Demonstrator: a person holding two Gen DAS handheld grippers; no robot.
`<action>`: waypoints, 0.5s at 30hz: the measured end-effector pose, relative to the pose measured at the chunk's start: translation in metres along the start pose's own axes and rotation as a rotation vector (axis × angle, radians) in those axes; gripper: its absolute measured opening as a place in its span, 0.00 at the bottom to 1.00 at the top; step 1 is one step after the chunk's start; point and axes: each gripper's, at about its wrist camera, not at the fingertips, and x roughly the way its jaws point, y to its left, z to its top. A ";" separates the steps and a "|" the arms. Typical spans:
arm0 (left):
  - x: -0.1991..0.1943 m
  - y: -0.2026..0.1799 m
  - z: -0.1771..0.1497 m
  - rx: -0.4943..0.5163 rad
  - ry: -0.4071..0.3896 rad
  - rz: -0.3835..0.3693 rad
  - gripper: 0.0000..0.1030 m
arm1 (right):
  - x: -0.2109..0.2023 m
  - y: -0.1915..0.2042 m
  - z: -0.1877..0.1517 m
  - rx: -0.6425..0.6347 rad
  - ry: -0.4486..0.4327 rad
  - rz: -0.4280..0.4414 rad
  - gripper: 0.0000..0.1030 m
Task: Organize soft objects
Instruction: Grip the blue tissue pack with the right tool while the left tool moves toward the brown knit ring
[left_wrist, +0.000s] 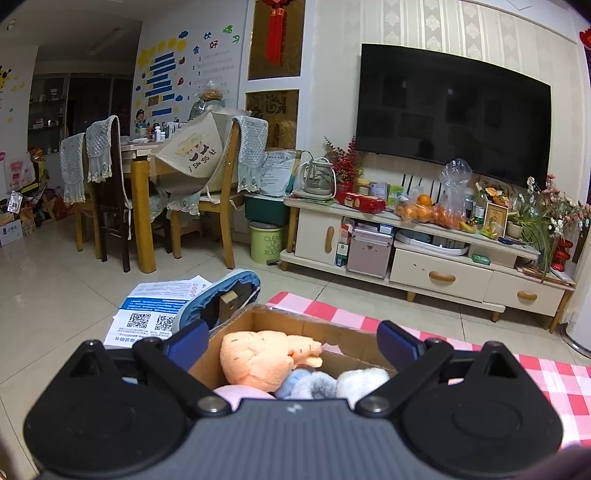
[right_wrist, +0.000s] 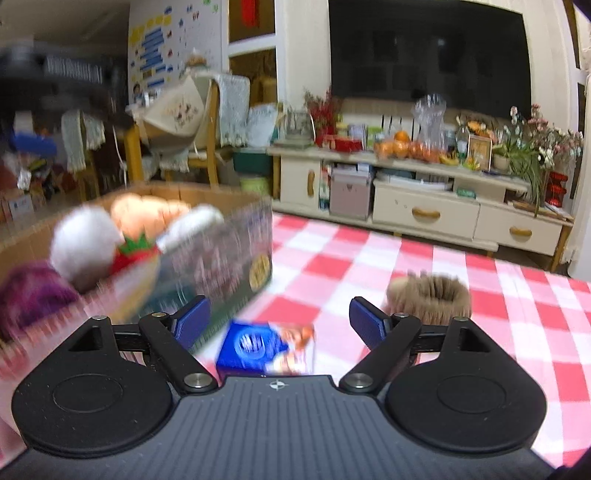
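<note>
A cardboard box (left_wrist: 295, 321) on a red-and-white checked cloth (left_wrist: 554, 376) holds several soft toys: an orange plush (left_wrist: 258, 358), a pale blue and grey one (left_wrist: 310, 384), a white one (left_wrist: 364, 380) and a pink one (left_wrist: 240, 395). My left gripper (left_wrist: 291, 341) hovers over the box, open, nothing between its fingers. In the blurred right wrist view the same box (right_wrist: 236, 236) stands at left with white, orange, red and purple toys. My right gripper (right_wrist: 280, 321) is open above a blue printed packet (right_wrist: 266, 349). A brown furry ring (right_wrist: 432, 295) lies just right of it.
A low TV cabinet (left_wrist: 424, 266) with oranges, bottles and flowers stands beyond the cloth. Leaflets (left_wrist: 155, 310) and a blue slipper (left_wrist: 229, 295) lie on the tiled floor left of the box. A dining table with chairs (left_wrist: 155, 177) is farther left.
</note>
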 end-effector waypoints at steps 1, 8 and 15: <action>0.000 -0.002 0.000 0.002 0.001 -0.003 0.94 | 0.004 0.000 -0.003 0.002 0.015 -0.001 1.00; -0.001 -0.013 -0.003 0.031 -0.001 -0.016 0.95 | 0.038 0.002 -0.014 0.030 0.097 0.020 1.00; -0.002 -0.024 -0.005 0.063 -0.001 -0.027 0.95 | 0.054 0.000 -0.011 0.046 0.117 0.042 1.00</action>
